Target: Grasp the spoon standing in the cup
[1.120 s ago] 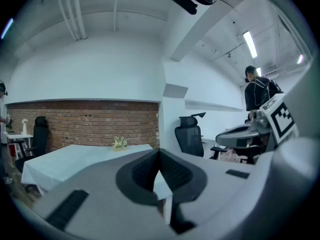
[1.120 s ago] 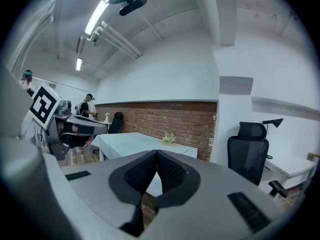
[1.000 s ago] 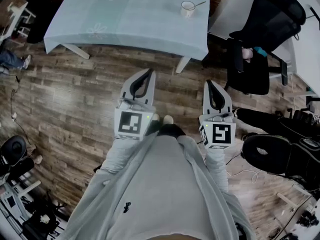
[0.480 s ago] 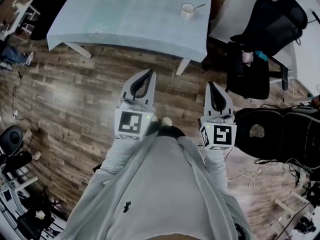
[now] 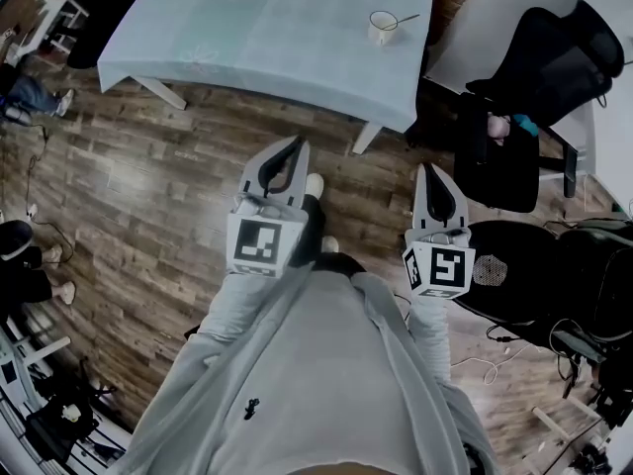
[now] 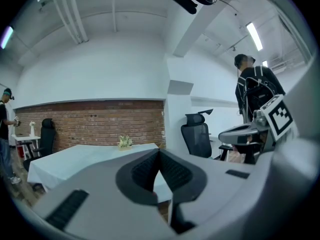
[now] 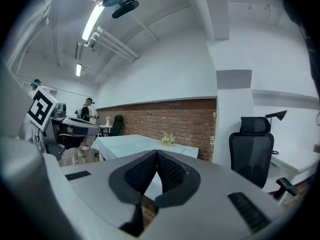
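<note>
A white cup (image 5: 382, 27) stands near the right end of the pale blue table (image 5: 267, 38) in the head view, with a spoon (image 5: 403, 19) leaning out of it to the right. My left gripper (image 5: 294, 143) and right gripper (image 5: 427, 169) are both held over the wooden floor, well short of the table, pointing toward it. Both are shut with nothing between their jaws. In the left gripper view (image 6: 160, 153) and the right gripper view (image 7: 156, 154) the jaw tips meet in front of the table (image 7: 135, 145). Neither gripper view shows the cup.
A black office chair (image 5: 534, 77) stands right of the table, and another black seat (image 5: 524, 275) sits close to my right gripper. Cables and gear lie on the floor at the right and lower left. A person (image 6: 252, 91) stands at the right in the left gripper view.
The view has shifted so the table and cup sit slightly further right and nearer. The right gripper has drifted a little right. Both grippers stay shut.
</note>
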Motion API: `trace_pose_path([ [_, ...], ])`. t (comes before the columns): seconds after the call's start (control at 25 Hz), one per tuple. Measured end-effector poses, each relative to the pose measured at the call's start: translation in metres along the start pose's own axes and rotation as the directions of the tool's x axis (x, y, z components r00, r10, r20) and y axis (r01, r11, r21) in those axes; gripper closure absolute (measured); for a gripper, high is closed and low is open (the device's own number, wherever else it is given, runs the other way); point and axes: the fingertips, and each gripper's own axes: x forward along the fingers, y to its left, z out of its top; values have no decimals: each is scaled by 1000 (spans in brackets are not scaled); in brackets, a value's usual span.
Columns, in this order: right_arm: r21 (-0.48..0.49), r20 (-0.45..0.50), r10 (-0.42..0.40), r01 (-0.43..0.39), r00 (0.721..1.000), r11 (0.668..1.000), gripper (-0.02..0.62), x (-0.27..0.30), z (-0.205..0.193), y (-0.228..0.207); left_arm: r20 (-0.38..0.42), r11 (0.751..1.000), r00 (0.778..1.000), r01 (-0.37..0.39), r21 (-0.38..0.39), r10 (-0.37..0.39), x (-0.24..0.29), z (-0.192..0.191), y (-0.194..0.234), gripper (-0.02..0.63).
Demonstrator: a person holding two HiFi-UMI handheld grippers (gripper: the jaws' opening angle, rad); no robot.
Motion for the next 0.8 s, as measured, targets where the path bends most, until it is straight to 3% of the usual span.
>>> trace_pose_path([
  [0.2,-2,-17,-18,18,1000,1000,580,42,-5,-18,-5,999,1000,-14,-30,14,42,-5,28,588],
  [0.8,11,-54,-132,132,990,991,580,197,19,-70,1,997,997,79,-6,-79,194,10,131,588],
])
